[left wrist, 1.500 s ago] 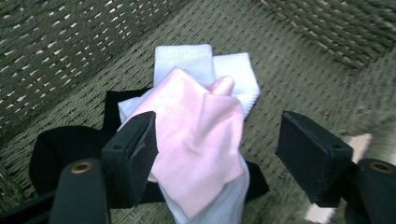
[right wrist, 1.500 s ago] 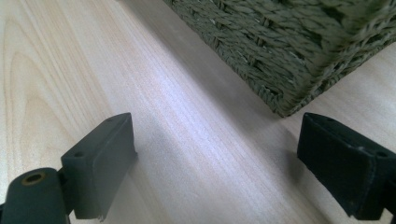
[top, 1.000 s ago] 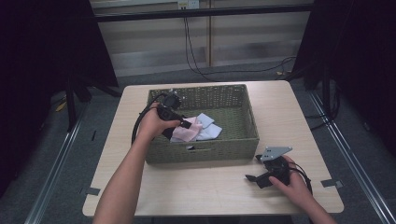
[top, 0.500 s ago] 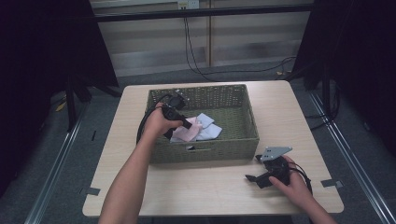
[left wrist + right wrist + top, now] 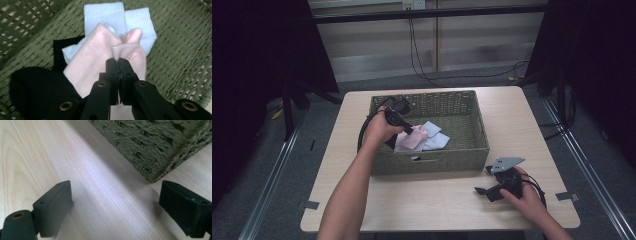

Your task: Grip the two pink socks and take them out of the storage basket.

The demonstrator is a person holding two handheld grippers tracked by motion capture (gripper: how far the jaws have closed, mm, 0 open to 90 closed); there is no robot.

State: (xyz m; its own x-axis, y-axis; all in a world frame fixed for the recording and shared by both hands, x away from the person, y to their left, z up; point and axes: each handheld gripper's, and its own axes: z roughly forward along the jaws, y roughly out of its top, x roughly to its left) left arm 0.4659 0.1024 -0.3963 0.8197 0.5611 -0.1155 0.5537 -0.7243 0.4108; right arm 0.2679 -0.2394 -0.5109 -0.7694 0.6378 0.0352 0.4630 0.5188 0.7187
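**Inside the basket: pink cloth pinched**

Inside the basket (image 5: 472,150), the left gripper (image 5: 118,61) has its fingers pressed together on a fold of the pink cloth (image 5: 92,57). That cloth lies over pale blue cloths (image 5: 140,21), with a black cloth (image 5: 37,87) at eight o'clock. At five o'clock on the bench (image 5: 422,200), the right gripper (image 5: 486,181) rests, fingers spread, near the basket's corner.

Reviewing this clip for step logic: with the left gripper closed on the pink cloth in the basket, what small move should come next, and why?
Probably a short lift straight up. The left gripper is shut on a pinched fold of the pink cloth, which lies on the light blue cloth inside the basket. Lifting should separate them. The right gripper rests open on the table.
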